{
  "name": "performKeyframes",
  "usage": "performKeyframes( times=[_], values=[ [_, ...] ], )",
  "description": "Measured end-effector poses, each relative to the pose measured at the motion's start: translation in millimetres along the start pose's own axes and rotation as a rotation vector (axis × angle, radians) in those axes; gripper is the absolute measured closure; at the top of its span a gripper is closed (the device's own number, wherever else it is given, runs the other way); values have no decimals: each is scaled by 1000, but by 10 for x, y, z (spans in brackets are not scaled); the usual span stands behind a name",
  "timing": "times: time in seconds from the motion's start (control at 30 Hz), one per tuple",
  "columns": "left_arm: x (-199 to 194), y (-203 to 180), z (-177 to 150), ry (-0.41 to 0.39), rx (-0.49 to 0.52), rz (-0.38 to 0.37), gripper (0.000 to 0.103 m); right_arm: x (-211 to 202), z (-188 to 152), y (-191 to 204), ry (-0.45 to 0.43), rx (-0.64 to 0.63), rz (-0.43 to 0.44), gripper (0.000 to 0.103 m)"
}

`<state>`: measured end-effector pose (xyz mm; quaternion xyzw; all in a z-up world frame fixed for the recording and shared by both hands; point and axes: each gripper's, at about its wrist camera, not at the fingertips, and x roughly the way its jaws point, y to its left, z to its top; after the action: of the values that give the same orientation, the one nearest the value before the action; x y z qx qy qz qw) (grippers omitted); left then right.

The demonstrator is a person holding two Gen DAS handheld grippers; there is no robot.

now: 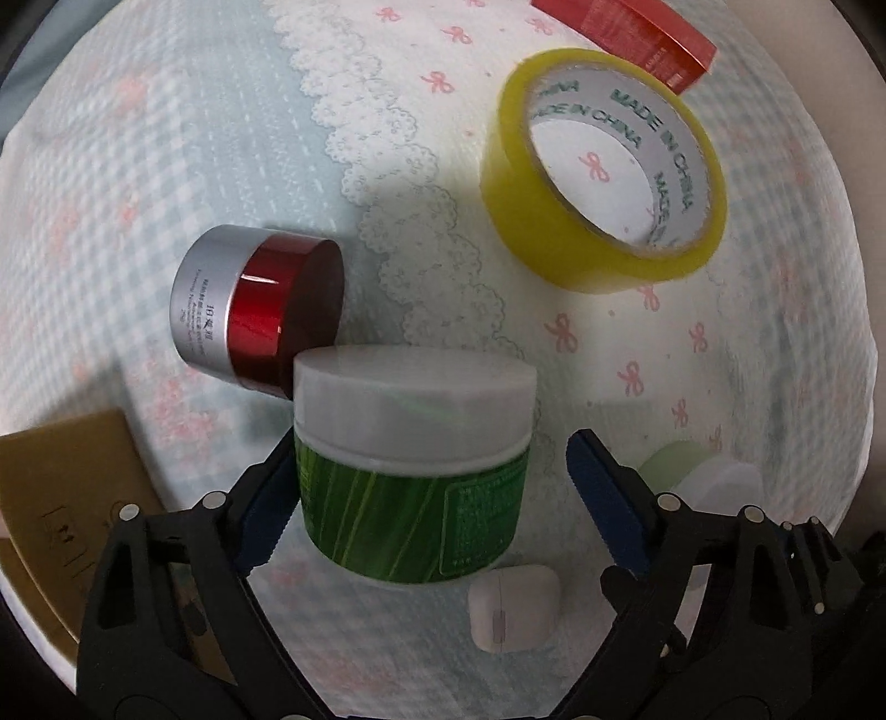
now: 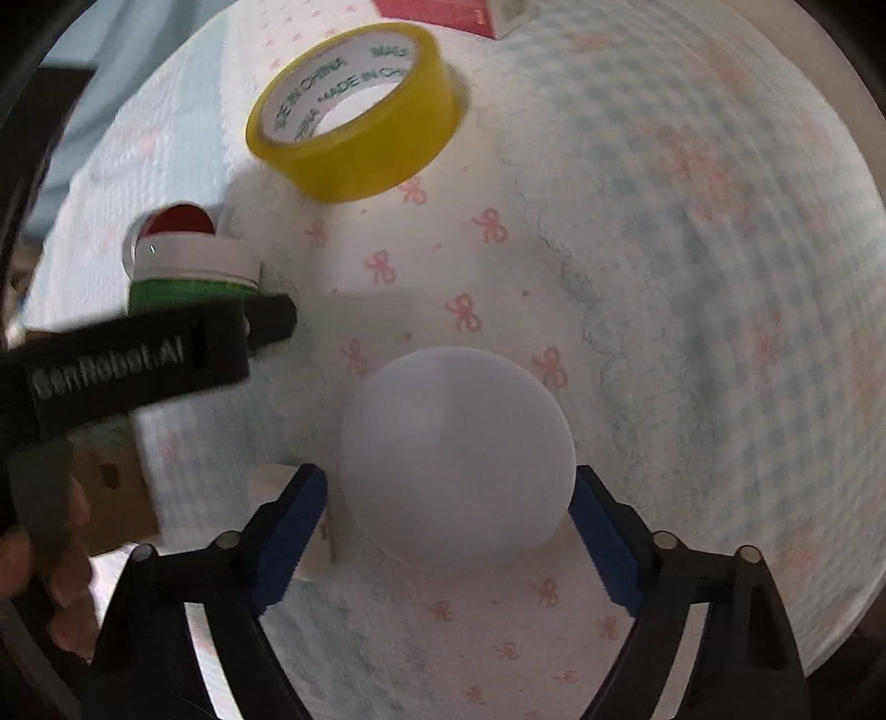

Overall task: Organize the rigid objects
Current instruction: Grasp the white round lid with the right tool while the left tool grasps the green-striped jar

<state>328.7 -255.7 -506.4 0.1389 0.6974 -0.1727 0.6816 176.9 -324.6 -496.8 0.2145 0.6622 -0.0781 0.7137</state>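
Note:
On the bow-print cloth (image 1: 609, 354), a green jar with a white lid (image 1: 410, 498) stands upright between the fingers of my left gripper (image 1: 434, 443). The left pad is at the jar's side and the right pad stands clear of it, so the gripper is open. My right gripper (image 2: 448, 472) looks down on a jar with a round white lid (image 2: 457, 454). Its blue pads flank the lid with a thin gap on the left, open. A silver jar with a red lid (image 1: 260, 310) lies on its side just behind the green jar.
A yellow tape roll (image 1: 603, 166) lies flat further back, with a red box (image 1: 626, 33) beyond it. A white earbud case (image 1: 512, 609) sits by the green jar, a gold box (image 1: 61, 498) at the left edge. The left tool's black body (image 2: 138, 354) and a hand (image 2: 55, 554) fill the right view's left side.

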Motion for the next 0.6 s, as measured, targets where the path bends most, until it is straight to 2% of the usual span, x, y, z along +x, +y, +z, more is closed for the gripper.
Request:
performKeyframes(
  times=[0.07, 0.1, 0.13, 0.2, 0.4, 0.6],
  values=[
    [19, 48, 40, 8, -16, 0, 21, -4, 20, -10, -4, 11, 4, 19],
    [30, 74, 74, 12, -23, -1, 25, -6, 32, -16, -5, 20, 13, 23],
    [54, 96, 93, 21, -30, 3, 33, -1, 44, -17, -3, 18, 12, 26],
    [82, 162, 144, 32, -41, -15, 33, 24, 70, -14, 12, -1, -24, 34],
    [64, 197, 173, 16, -39, -27, 34, 41, 56, 28, 9, -23, -26, 34],
    [-67, 209, 9, -6, -44, -30, 34, -12, -10, 60, -3, -10, 5, 35]
  ],
)
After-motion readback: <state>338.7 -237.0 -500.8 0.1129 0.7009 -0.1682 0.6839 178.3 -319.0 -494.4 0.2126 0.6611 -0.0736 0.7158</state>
